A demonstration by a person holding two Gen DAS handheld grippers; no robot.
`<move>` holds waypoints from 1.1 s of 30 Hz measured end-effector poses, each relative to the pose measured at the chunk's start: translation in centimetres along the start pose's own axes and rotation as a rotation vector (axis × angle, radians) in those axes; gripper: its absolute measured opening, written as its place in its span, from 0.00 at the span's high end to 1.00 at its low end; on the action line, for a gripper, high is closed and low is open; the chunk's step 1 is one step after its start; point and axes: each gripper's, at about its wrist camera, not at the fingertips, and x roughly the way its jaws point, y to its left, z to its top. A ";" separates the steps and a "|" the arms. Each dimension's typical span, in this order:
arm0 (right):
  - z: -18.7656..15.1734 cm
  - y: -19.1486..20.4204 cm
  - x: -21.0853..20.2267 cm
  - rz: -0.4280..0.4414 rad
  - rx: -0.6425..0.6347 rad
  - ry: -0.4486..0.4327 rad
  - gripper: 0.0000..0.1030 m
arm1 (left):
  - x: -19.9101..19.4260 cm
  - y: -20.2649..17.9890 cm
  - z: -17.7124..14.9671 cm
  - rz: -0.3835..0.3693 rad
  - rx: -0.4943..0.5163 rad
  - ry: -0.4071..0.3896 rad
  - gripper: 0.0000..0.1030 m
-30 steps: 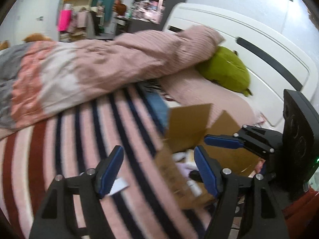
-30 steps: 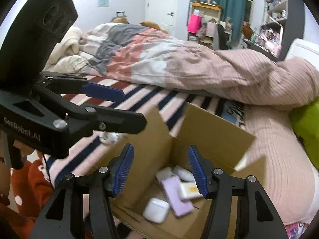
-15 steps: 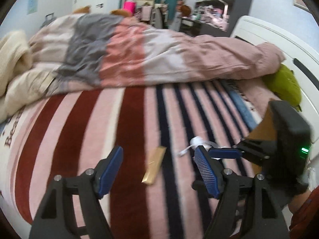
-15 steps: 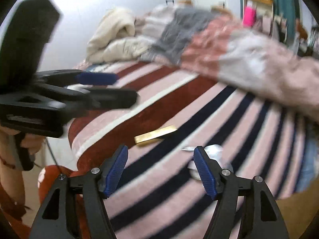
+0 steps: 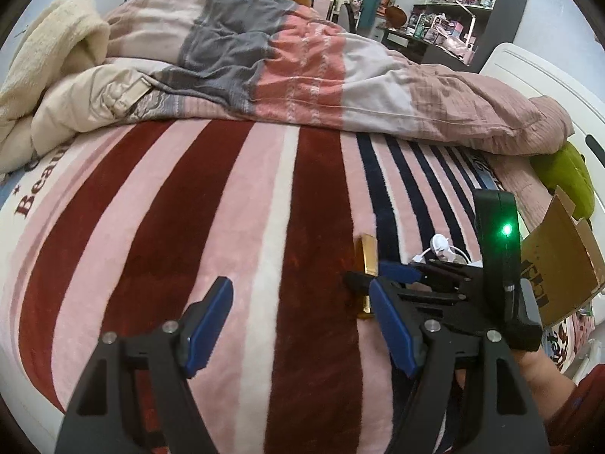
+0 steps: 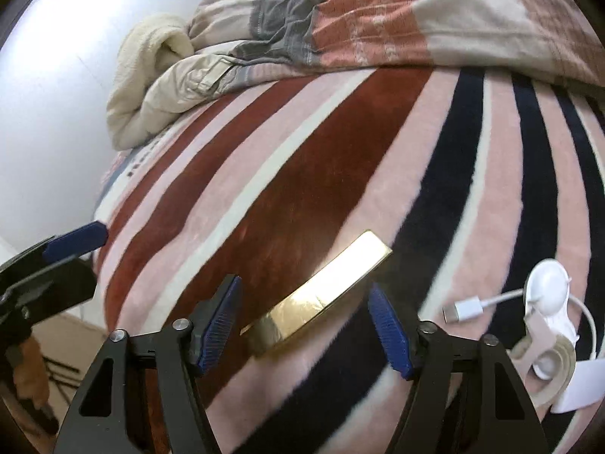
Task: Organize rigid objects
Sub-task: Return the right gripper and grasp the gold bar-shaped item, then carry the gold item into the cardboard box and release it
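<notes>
A shiny gold rectangular box (image 6: 321, 291) lies on the striped blanket (image 6: 302, 174). My right gripper (image 6: 306, 321) is open and empty, its blue fingers on either side of the box's near end, just above it. In the left wrist view the gold box (image 5: 367, 265) lies partly behind the right gripper (image 5: 382, 276). My left gripper (image 5: 298, 325) is open and empty over the blanket (image 5: 189, 208), left of the box. A white charger with a USB cable (image 6: 544, 302) lies to the right of the box. A cardboard box (image 5: 559, 261) stands open at the right.
A bunched quilt (image 5: 302, 64) and a cream blanket (image 5: 49, 68) lie across the far side of the bed. A green plush pillow (image 5: 567, 174) rests by the white headboard (image 5: 548, 68). The bed's edge drops off at the left in the right wrist view.
Both grippers have swung away from the cardboard box to the left over the striped blanket. The right gripper has come down close around the gold box.
</notes>
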 end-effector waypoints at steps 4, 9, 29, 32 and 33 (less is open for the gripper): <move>0.3 0.9 -0.5 0.006 -0.117 0.049 0.85 | -0.2 -0.3 0.0 0.002 0.009 -0.003 0.30; -0.7 1.1 -2.7 -0.055 -0.265 0.121 0.87 | -1.1 -1.8 0.0 -0.011 0.026 -0.019 0.30; -2.1 2.2 -16.0 0.015 -0.348 -0.120 0.87 | -5.3 -13.1 3.1 -0.287 0.170 -0.092 0.38; -2.6 1.2 -20.1 0.040 -0.335 -0.186 0.87 | -5.7 -17.2 4.3 -0.361 0.227 -0.092 0.53; -2.7 0.6 -21.5 0.035 -0.329 -0.211 0.87 | -5.6 -18.7 4.7 -0.384 0.246 -0.086 0.57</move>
